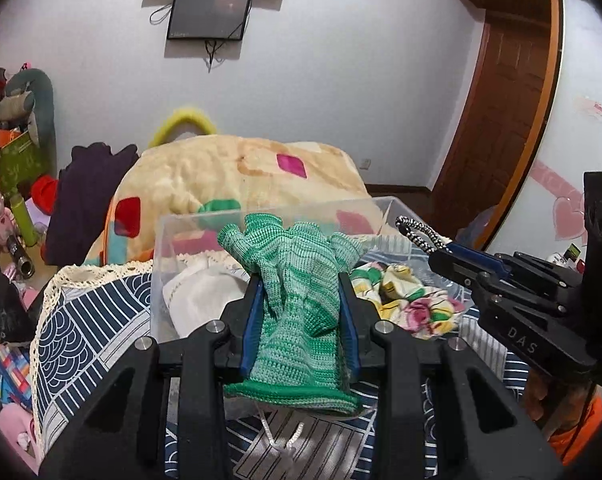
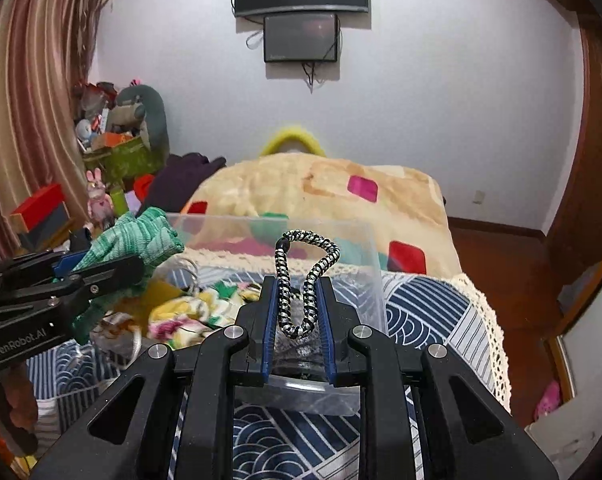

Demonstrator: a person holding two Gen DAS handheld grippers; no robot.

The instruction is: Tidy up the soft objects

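Bedroom clutter surrounds a table under a blue wave-patterned cloth point(image 2: 429, 304), where a clear plastic bin point(image 1: 189, 224) already holds a floral fabric point(image 1: 413, 300) and something white. Pinched tight on a green knitted glove point(image 1: 297, 280), the left gripper point(image 1: 301, 300) holds it over the bin's near edge, seemingly to drop it in. Beside it, the right gripper point(image 2: 299, 308) is clamped on a black-and-white braided cord loop point(image 2: 305, 272), likewise poised above the bin
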